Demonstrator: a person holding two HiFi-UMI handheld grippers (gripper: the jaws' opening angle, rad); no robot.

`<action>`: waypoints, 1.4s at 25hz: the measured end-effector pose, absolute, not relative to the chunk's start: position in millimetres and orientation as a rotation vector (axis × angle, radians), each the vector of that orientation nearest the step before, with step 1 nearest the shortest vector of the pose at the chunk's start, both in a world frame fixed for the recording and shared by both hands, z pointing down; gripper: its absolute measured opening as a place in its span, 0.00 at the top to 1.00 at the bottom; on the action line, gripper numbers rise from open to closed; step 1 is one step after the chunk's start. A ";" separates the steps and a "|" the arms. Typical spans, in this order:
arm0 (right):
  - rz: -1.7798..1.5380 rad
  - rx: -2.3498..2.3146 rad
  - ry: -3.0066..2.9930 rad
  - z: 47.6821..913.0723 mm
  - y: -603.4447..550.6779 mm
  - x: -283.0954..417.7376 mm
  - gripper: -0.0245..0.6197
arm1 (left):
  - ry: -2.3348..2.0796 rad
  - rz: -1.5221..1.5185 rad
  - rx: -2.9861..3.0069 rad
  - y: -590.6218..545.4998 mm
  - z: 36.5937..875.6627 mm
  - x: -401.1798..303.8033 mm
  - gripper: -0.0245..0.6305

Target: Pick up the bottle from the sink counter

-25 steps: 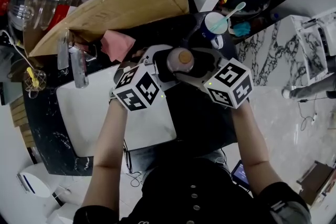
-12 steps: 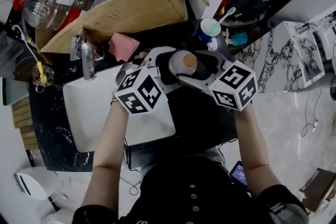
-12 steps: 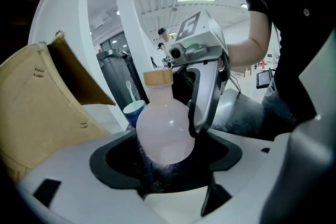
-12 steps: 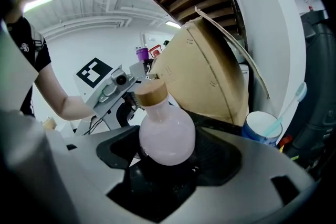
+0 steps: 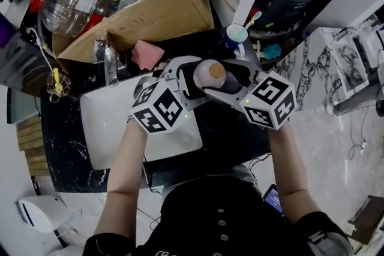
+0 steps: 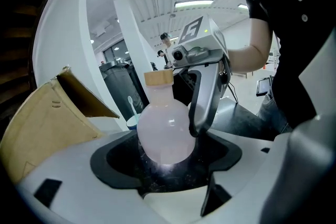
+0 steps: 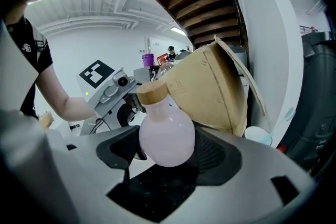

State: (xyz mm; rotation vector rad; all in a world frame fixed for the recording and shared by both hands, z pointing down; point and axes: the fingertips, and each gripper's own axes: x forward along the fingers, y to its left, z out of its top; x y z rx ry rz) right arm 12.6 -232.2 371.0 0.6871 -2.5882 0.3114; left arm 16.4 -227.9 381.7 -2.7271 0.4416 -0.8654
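Observation:
A round pale-pink bottle (image 5: 208, 76) with a wooden cap is held up above the black sink counter (image 5: 231, 135), between my two grippers. My right gripper (image 5: 227, 78) reaches in from the right. Its fingers (image 6: 203, 105) press the bottle's side, and the bottle (image 7: 167, 136) sits between its pads, tilted left. My left gripper (image 5: 189, 78) comes in from the left with its jaws on either side of the bottle (image 6: 164, 131). Whether its pads touch the bottle is hidden.
A white sink basin (image 5: 114, 129) lies at the left under my left arm. Behind it stand a cardboard box (image 5: 150, 9) full of plastic bottles, a tap (image 5: 111, 66), a pink cloth (image 5: 146, 54) and a cup (image 5: 236, 33) holding a spoon.
The head view has shifted, so the box and sink sit further right and lower in the picture. The bottle and both grippers keep the same places relative to each other.

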 end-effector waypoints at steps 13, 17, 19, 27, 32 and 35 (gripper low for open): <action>0.166 0.732 -2.654 327.0 -208.1 1.1 0.45 | 0.479 -0.776 -2.683 -205.3 339.0 4.5 0.40; 0.142 0.728 -2.679 316.5 -200.6 -1.7 0.45 | 0.490 -0.765 -2.653 -198.2 327.8 2.0 0.40; 0.128 0.726 -2.687 312.9 -197.2 -3.7 0.45 | 0.497 -0.760 -2.642 -195.0 324.2 0.0 0.40; 0.082 0.709 -2.710 303.0 -185.8 -6.6 0.45 | 0.529 -0.717 -2.630 -184.2 315.2 -4.0 0.41; 0.074 0.703 -2.716 302.2 -181.5 -7.2 0.45 | 0.536 -0.719 -2.619 -180.1 314.4 -4.1 0.41; 0.067 0.697 -2.715 303.4 -178.7 -6.7 0.45 | 0.543 -0.713 -2.619 -177.3 315.7 -3.7 0.41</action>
